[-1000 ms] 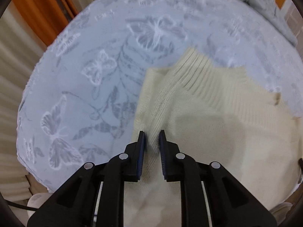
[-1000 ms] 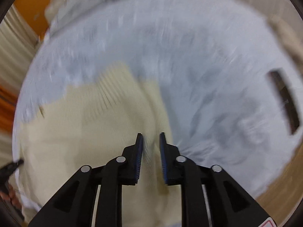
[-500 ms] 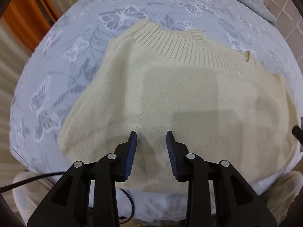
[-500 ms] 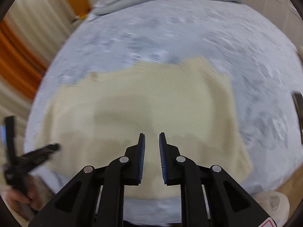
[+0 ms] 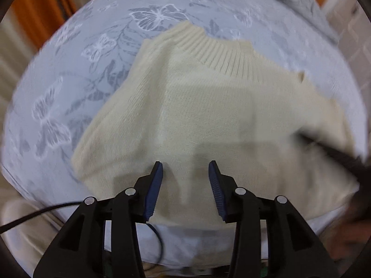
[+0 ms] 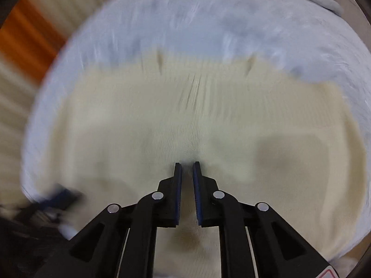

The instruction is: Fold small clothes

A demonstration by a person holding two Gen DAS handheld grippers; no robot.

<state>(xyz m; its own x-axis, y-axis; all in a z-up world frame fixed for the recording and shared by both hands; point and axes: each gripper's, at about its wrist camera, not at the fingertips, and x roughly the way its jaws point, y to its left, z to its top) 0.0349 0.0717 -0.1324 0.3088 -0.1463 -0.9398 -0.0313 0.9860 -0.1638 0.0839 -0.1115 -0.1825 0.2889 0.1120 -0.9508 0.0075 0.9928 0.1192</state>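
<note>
A cream knitted sweater (image 5: 208,115) lies flat on a pale blue bedspread with butterfly print (image 5: 69,81), its ribbed collar (image 5: 215,51) at the far side. My left gripper (image 5: 185,169) is open and empty, just above the sweater's near edge. My right gripper (image 6: 186,169) is nearly closed, with a narrow gap between the pads, over the middle of the sweater (image 6: 185,115); nothing shows between its pads. The right gripper also shows, blurred, at the right edge of the left wrist view (image 5: 329,153).
A grey quilt (image 5: 301,4) lies bunched at the far right of the bed. An orange curtain (image 5: 34,11) hangs at the left. A black cable (image 5: 34,215) runs along the bed's near edge. The right wrist view is motion-blurred.
Both grippers have let go of the sweater and pulled back toward its near edge. The left jaws opened wider. The right gripper swung left toward the sweater's middle.
</note>
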